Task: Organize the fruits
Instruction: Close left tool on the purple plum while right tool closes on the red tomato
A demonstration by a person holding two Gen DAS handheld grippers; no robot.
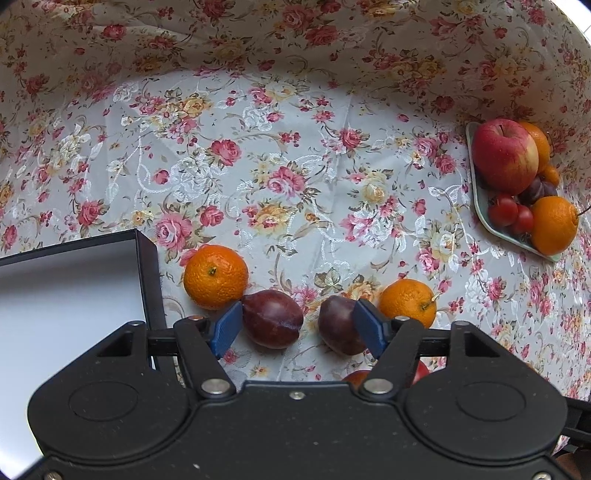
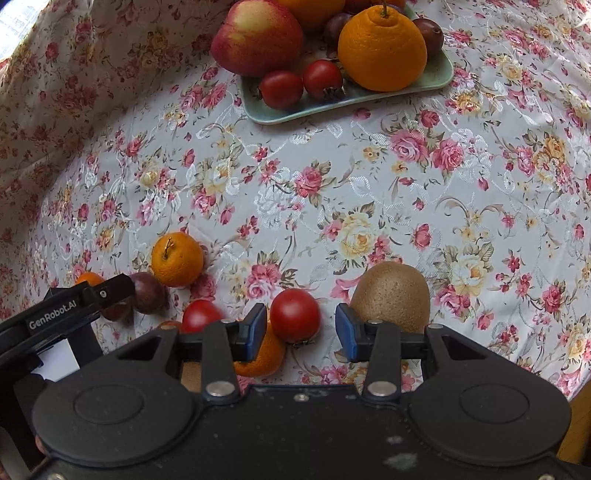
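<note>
In the left wrist view my left gripper (image 1: 297, 326) is open above the floral cloth, with a dark plum (image 1: 272, 318) by its left pad and a second plum (image 1: 340, 325) by its right pad. A mandarin (image 1: 215, 276) lies left of them and another mandarin (image 1: 407, 302) right. In the right wrist view my right gripper (image 2: 301, 330) is open, with a red tomato (image 2: 295, 315) between its pads, near the left one. A kiwi (image 2: 391, 295) lies to its right, and an orange (image 2: 264, 356) and a second tomato (image 2: 201, 315) to its left.
A pale green plate (image 2: 284, 112) at the far side carries an apple (image 2: 256, 35), a large orange (image 2: 382, 46), two tomatoes and plums; it also shows in the left wrist view (image 1: 480, 206). A black-rimmed white box (image 1: 70, 291) stands at the left. The left gripper (image 2: 74, 301) shows in the right wrist view.
</note>
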